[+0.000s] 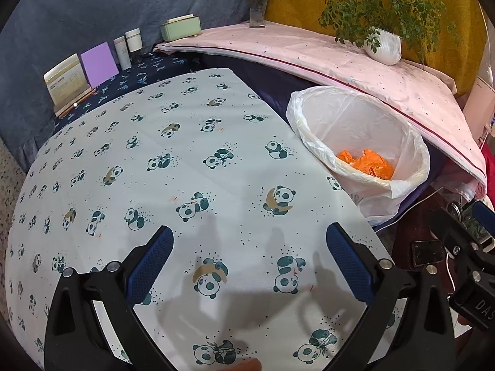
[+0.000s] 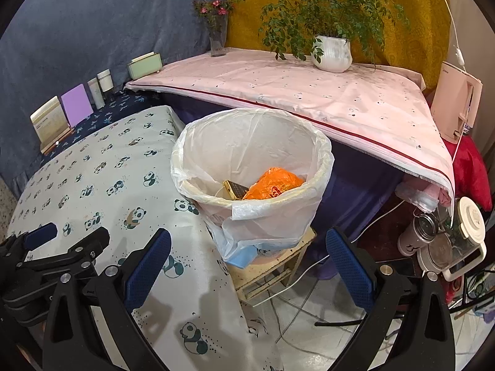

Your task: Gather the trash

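Card stand: a cream card (image 1: 65,83) leans upright in a wooden holder at the far left, on a dark blue patterned cloth against the grey-blue backdrop.
Purple board: a plain purple board (image 1: 99,63) stands just right of the card.
Tubes: two pale containers (image 1: 128,48) stand side by side, right of the purple board.
Green box: a mint-green box (image 1: 181,27) sits at the corner of the pink-covered shelf (image 2: 309,92).
Table: the table (image 1: 185,170) wears a pale cloth printed with pandas; only shadows of the tools lie on the part in view.
Left gripper: the left gripper (image 1: 249,266) hangs over the near part of the table, jaws spread wide with nothing between them.
Vase: a glass vase of pink flowers (image 2: 216,27) stands on the shelf.
Bin: the bin (image 2: 216,142), lined with a white plastic bag, stands on a small wooden stool (image 2: 272,269) just off the table's right edge.
Trash: a crumpled orange bag (image 2: 272,185) lies in the bin, with a gold-edged dark packet (image 2: 235,189) beside it.
Right gripper: the right gripper (image 2: 249,266) hovers near the bin, short of its rim, jaws wide and empty.
Plant: a leafy plant in a white ribbed pot (image 2: 332,52) sits on the shelf.
Far right: a pink appliance (image 2: 458,105) stands upright; jars and a mug (image 2: 445,238) cluster lower down.
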Motion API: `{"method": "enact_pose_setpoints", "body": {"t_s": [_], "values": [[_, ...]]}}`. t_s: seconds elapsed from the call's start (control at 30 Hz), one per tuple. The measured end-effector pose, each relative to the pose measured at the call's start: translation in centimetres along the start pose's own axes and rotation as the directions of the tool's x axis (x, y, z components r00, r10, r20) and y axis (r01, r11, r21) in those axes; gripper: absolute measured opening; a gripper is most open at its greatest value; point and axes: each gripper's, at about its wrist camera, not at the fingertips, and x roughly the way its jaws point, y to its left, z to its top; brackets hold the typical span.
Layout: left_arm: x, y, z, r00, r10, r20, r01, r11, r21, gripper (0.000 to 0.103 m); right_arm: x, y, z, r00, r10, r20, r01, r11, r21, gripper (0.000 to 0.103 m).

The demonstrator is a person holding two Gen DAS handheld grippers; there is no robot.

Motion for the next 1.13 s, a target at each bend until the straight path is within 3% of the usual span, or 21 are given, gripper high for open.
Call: {"method": "enact_pose_setpoints", "body": {"t_s": [0.37, 1.13], "values": [[0.35, 0.0, -0.28, 0.999, 0.043, -0.016, -0.044, 0.999, -0.022, 0.095, 0.16, -0.01, -0.27, 1.0, -0.003, -0.004, 0.003, 1.0, 0.005, 0.097], [0.09, 0.32, 0.06, 1.0, 0.03, -0.007, -0.031, 0.999, -0.021, 0.095, 0.43, 0.05, -0.36, 1.0, 0.001, -0.009, -0.001, 1.0, 0.01, 0.097]]}}
